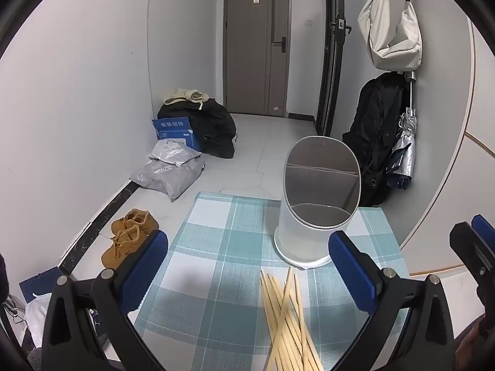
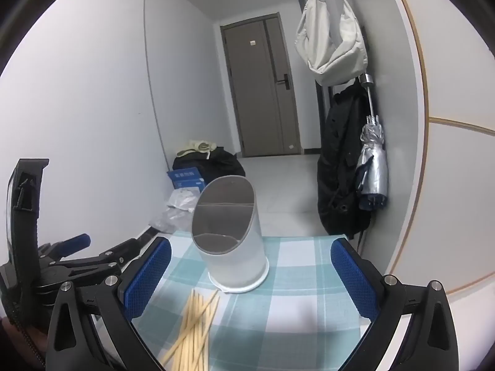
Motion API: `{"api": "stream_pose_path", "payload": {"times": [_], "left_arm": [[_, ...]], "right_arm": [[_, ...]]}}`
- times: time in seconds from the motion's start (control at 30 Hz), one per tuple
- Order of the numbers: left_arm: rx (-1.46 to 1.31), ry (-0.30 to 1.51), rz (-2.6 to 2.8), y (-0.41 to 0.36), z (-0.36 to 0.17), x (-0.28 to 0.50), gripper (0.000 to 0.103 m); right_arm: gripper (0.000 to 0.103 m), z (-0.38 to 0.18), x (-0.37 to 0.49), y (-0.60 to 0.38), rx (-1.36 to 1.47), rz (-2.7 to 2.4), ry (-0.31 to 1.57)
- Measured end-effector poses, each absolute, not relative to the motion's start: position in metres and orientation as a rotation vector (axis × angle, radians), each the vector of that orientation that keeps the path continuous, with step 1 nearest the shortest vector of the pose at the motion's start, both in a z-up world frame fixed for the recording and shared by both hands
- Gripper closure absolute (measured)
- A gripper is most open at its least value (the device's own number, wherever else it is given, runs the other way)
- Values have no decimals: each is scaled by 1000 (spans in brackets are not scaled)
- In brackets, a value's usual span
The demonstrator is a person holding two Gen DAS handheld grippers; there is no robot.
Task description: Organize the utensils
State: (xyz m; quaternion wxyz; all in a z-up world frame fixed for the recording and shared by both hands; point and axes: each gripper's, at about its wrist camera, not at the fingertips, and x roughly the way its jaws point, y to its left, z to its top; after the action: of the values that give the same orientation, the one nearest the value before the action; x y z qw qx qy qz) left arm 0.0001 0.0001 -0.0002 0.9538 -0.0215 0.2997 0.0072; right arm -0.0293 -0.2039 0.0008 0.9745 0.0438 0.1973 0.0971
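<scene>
A pile of several pale wooden chopsticks (image 1: 287, 321) lies on the blue-checked tablecloth (image 1: 216, 247); it also shows in the right wrist view (image 2: 195, 324). A white utensil holder with a slanted grey-rimmed mouth and an inner divider (image 1: 312, 204) stands upright just behind them, also in the right wrist view (image 2: 232, 241). My left gripper (image 1: 247, 269) is open and empty above the cloth, with the chopsticks between its fingers. My right gripper (image 2: 250, 275) is open and empty, with the holder ahead between its fingers. The left gripper shows at the left of the right wrist view (image 2: 77, 256).
Brown shoes (image 1: 130, 235), plastic parcels (image 1: 170, 170), a blue box (image 1: 176, 133) and a black bag (image 1: 210, 126) sit on the floor at the left. A black jacket (image 1: 377, 142), folded umbrella (image 1: 402, 154) and white bag (image 1: 389, 31) hang on the right wall.
</scene>
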Motion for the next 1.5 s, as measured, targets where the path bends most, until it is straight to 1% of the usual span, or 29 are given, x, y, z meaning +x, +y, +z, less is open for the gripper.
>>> {"api": "stream_pose_path", "payload": {"times": [0.33, 0.53, 0.73, 0.83, 1.13, 1.3, 1.5], "left_arm": [[-45, 616, 20, -3, -1, -4, 2], [-65, 601, 48, 8, 3, 0, 2], [-72, 625, 41, 6, 0, 2, 2], [-93, 591, 19, 7, 0, 1, 2], [-97, 592, 19, 15, 3, 2, 2], [-142, 626, 43, 43, 1, 7, 2], [-223, 717, 61, 78, -12, 16, 2]], "right_arm": [[0, 0, -29, -204, 83, 185, 395], [0, 1, -30, -204, 82, 185, 393], [0, 2, -30, -208, 92, 172, 390], [0, 1, -28, -208, 99, 172, 400], [0, -4, -25, -201, 77, 157, 420], [0, -20, -8, -181, 7, 211, 540], [2, -62, 38, -147, -9, 332, 808]]}}
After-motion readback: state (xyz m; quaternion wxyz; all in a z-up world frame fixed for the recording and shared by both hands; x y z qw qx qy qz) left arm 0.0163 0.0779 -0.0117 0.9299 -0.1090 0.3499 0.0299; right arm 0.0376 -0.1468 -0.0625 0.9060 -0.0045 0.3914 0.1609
